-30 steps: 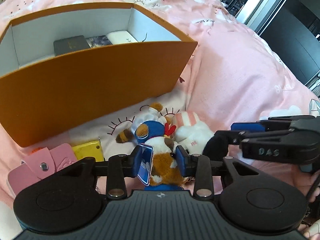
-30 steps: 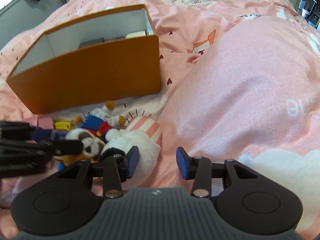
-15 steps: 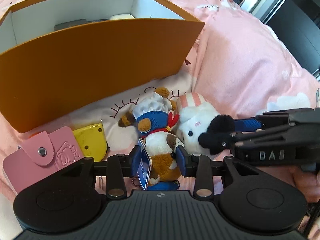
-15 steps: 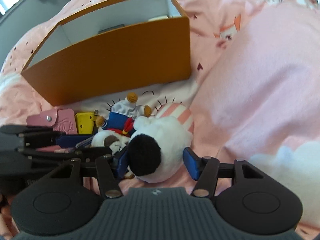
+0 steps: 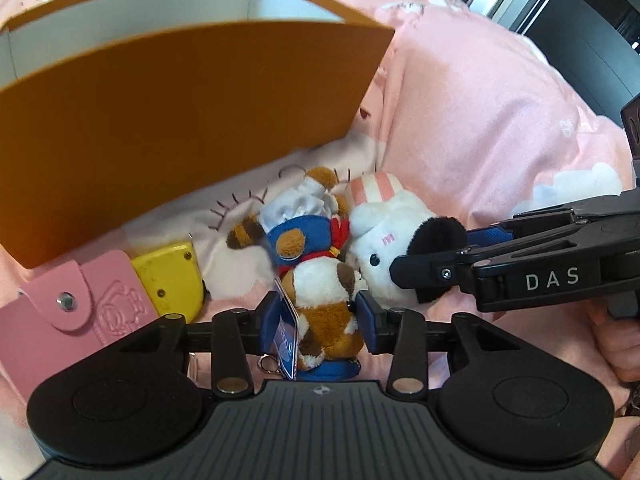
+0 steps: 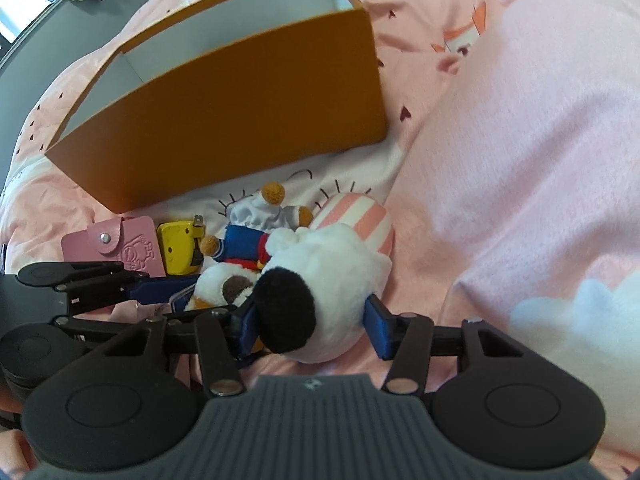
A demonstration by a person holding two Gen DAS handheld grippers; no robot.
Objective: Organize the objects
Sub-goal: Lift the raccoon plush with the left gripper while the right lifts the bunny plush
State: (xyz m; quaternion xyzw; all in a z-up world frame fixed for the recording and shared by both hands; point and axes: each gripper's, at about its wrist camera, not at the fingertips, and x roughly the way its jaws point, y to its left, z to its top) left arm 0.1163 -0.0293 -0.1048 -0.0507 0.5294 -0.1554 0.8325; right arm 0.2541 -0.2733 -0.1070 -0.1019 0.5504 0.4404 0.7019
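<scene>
Two small plush toys lie side by side on the pink bedspread in front of an orange box (image 5: 180, 120) (image 6: 240, 112). The brown and white plush (image 5: 320, 280) (image 6: 224, 288), in a blue jacket with a paper tag, sits between the pads of my left gripper (image 5: 321, 316). Those jaws are opening and the pads only brush its sides. My right gripper (image 6: 312, 322) (image 5: 436, 252) is closing, with both pads against the white plush (image 6: 328, 272) (image 5: 384, 232), which has a black ear and a pink striped hat. Both toys rest on the bed.
A pink snap card holder (image 5: 80, 312) (image 6: 116, 244) and a yellow tape measure (image 5: 168, 272) (image 6: 176, 248) lie left of the toys, below the box's front wall. A raised fold of pink blanket (image 6: 520, 160) fills the right side. A hand (image 5: 616, 340) holds the right gripper.
Both grippers have sunk closer to the toys. The right gripper moved left over the white plush, which now sits between its pads. The box's inside has dropped out of sight.
</scene>
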